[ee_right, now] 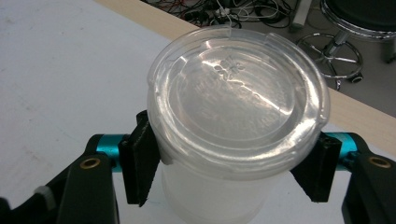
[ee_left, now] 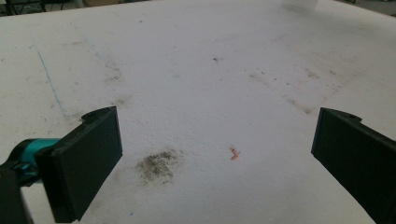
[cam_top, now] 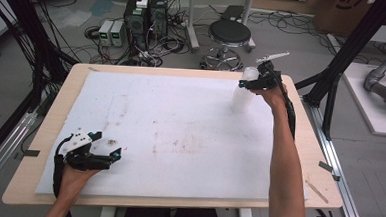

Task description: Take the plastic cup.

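Near the surface's [cam_top: 56,106] far right corner: right tool [ee_right: 229,163] clamped just beneath lidded translucent cup [ee_right: 233,107]. Risk: thin wall buckling, lid popping. Left tool [ee_left: 215,154] wide open, empty.

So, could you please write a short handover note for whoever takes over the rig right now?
Right gripper: jaws on either side of the clear lidded plastic cup, just under the lid rim, pads against its wall; treat it as gripped.
Left gripper: open, nothing between the jaws, low over the white foam mat at the near left of the table.
Cup: upright on the mat at the far right, lid on.
Done: the cup has been reached and clamped.
Left: lifting or moving the cup; it has not left the mat yet, as far as the high view shows.
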A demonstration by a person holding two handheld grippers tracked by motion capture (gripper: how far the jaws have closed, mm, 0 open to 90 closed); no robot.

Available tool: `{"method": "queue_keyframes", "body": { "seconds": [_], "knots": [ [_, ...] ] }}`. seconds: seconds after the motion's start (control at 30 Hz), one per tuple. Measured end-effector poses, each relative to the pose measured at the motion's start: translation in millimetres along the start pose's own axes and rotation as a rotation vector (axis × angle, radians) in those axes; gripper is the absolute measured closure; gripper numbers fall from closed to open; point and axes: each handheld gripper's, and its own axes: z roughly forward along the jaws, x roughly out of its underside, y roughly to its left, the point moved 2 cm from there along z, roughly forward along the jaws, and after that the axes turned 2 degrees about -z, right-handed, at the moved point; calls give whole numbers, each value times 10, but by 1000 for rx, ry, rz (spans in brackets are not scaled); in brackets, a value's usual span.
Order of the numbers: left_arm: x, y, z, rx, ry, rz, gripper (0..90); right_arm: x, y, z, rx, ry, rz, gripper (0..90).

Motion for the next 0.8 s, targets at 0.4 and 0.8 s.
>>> {"method": "queue_keyframes", "body": {
  "seconds": [0.4,0.8],
  "knots": [
    [-1,0,3,0,3,1,18,-16,10,-30,8,-12,3,336],
    [0,-4,5,1,5,5,18,-52,17,-139,5,-47,8,371]
  ]
}}
